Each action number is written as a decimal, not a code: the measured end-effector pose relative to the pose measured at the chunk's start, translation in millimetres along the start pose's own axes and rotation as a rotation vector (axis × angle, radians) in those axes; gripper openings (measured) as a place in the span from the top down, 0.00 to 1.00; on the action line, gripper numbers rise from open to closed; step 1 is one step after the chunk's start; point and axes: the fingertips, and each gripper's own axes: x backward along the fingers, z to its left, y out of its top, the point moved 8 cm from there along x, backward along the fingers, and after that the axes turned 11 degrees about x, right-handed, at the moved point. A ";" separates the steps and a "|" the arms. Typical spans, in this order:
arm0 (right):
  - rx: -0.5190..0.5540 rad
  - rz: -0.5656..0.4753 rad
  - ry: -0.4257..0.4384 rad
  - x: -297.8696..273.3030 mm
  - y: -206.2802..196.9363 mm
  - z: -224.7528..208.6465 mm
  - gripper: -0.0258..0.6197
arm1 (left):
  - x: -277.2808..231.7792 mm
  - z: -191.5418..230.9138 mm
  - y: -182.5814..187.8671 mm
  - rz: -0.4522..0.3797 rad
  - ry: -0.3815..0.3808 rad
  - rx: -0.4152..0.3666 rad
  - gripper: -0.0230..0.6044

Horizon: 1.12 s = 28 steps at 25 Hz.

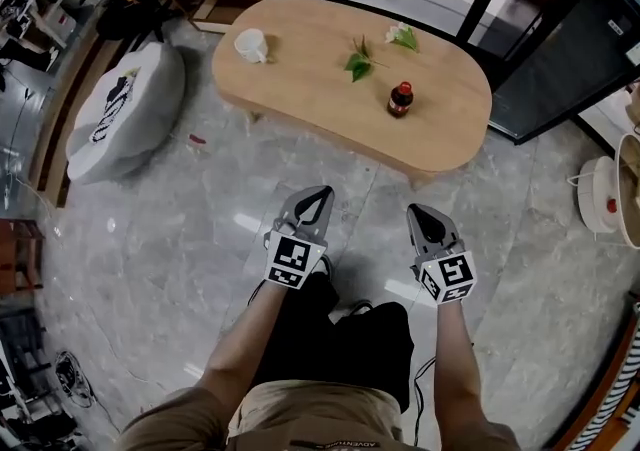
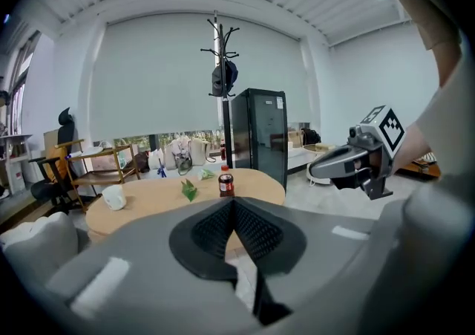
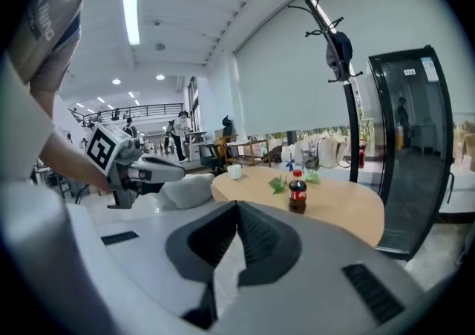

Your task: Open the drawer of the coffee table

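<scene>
Though apart, coffee table beyond claws

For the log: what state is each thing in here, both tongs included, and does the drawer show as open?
left tongs: shut, empty, clear of the table
right tongs: shut, empty, clear of the table
bottle: upright, capped, on the coffee table
white cup: upright on the tabletop
drawer: no view shows it

From above, the coffee table shows only its top, so its drawer front is out of sight. In the gripper views, the left gripper and right gripper cover the table's near edge at lower centre. The bottle label is too small to read.
</scene>
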 end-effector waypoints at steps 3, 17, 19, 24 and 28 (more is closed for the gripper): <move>0.024 -0.015 0.008 -18.7 -35.9 1.3 0.96 | -24.0 9.8 -40.8 -0.032 0.017 0.030 0.97; 0.096 -0.162 -0.071 -118.3 -235.7 -4.4 0.96 | -138.1 53.6 -160.9 -0.230 0.082 0.070 0.97; 0.118 -0.178 -0.074 -127.1 -240.4 -4.7 0.96 | -135.1 54.8 -164.8 -0.264 0.106 0.071 0.97; 0.157 -0.190 -0.068 -139.6 -219.6 2.8 0.96 | -129.1 61.7 -191.3 -0.249 0.158 0.166 0.97; 0.193 -0.199 -0.093 -141.0 -199.0 -1.2 0.96 | -129.1 60.3 -188.6 -0.285 0.147 0.155 0.97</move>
